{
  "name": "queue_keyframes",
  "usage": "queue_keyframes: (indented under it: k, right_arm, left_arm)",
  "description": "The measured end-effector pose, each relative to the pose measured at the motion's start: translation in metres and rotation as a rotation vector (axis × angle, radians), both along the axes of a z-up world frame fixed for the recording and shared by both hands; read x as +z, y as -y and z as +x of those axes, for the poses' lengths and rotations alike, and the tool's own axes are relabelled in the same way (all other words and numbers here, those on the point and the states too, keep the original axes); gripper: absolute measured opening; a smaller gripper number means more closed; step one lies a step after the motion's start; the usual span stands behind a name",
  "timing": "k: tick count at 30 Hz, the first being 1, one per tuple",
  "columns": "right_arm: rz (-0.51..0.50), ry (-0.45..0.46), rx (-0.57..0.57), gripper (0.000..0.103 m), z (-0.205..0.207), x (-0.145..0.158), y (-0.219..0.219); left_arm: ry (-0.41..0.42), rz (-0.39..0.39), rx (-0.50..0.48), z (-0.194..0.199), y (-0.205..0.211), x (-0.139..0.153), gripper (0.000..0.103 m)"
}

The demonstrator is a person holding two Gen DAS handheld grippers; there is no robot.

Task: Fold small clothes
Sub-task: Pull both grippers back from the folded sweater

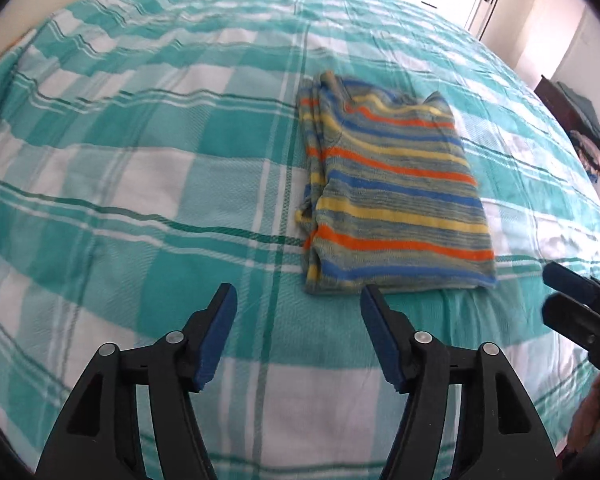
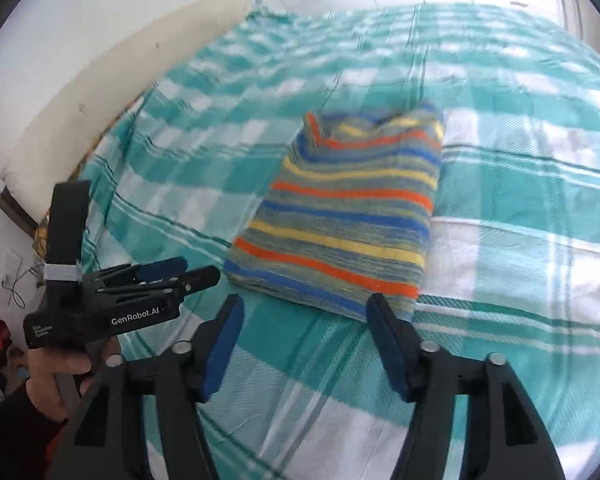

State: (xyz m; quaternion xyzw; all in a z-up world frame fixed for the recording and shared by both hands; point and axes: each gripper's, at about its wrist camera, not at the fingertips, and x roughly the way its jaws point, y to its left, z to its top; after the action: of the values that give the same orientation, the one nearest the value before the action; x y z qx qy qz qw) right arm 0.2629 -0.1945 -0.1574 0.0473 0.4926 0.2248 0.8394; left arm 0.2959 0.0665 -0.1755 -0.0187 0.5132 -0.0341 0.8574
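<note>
Striped sweater [image 1: 392, 196] lies folded flat on the bed [image 1: 140, 160], just ahead of our jaws. Left gripper [image 1: 298, 300] jaws apart, nothing between them. Right gripper [image 2: 304, 312] jaws apart too, empty, right fingertip near the sweater's near edge.

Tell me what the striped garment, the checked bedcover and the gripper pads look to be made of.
Striped garment: seemingly a soft knit, matte; fuzzy, mottled stripes and limp folded layers suggest yarn.
Checked bedcover: probably woven cotton, matte; a fine twill-like weave and small creases show.
Gripper pads: likely foam or soft rubber, dull blue; thick, non-shiny blocks on glossy black, plastic-looking fingers. The exact stuff stays uncertain.
</note>
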Motion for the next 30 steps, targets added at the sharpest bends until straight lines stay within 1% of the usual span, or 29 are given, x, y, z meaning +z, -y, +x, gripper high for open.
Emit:
queue_keyframes:
  k: [2, 6, 8, 10, 14, 17, 23, 24, 26, 27, 29, 30]
  right_arm:
    - [-0.004, -0.009, -0.033, 0.068, -0.018, 0.002, 0.008]
    - [-0.010, -0.089, -0.108, 0.068, -0.049, -0.008, 0.030]
    - [-0.007, -0.104, -0.139, 0.068, -0.064, -0.008, 0.041]
    - [-0.010, -0.100, -0.157, 0.068, -0.070, -0.009, 0.045]
    - [-0.004, -0.098, -0.190, 0.068, -0.082, -0.008, 0.054]
    - [-0.002, -0.094, -0.190, 0.068, -0.087, -0.006, 0.053]
    - [-0.001, -0.094, -0.182, 0.068, -0.092, -0.007, 0.052]
    - [0.002, -0.098, -0.184, 0.068, -0.091, -0.008, 0.052]
    - [0.005, -0.105, -0.189, 0.068, -0.089, -0.011, 0.055]
    - [0.007, -0.108, -0.192, 0.068, -0.087, -0.013, 0.056]
    - [0.015, -0.117, -0.195, 0.068, -0.082, -0.018, 0.060]
    - [0.018, -0.120, -0.195, 0.068, -0.078, -0.020, 0.061]
  left_arm:
    - [0.022, 0.032, -0.002, -0.011, 0.001, 0.011, 0.068]
    - [0.049, 0.073, -0.010, -0.030, 0.004, 0.026, 0.069]
    - [0.067, 0.089, -0.017, -0.037, 0.004, 0.033, 0.071]
    - [0.084, 0.102, -0.020, -0.043, 0.005, 0.040, 0.073]
    - [0.105, 0.112, -0.023, -0.051, 0.005, 0.050, 0.073]
    - [0.114, 0.112, -0.024, -0.053, 0.005, 0.054, 0.073]
    - [0.114, 0.112, -0.026, -0.053, 0.008, 0.054, 0.074]
    - [0.111, 0.112, -0.027, -0.052, 0.008, 0.053, 0.076]
    - [0.098, 0.094, -0.031, -0.049, 0.007, 0.047, 0.082]
    - [0.081, 0.054, -0.038, -0.045, 0.005, 0.041, 0.085]
    - [0.037, -0.050, -0.052, -0.034, -0.003, 0.030, 0.085]
    - [0.020, -0.087, -0.050, -0.028, -0.006, 0.026, 0.085]
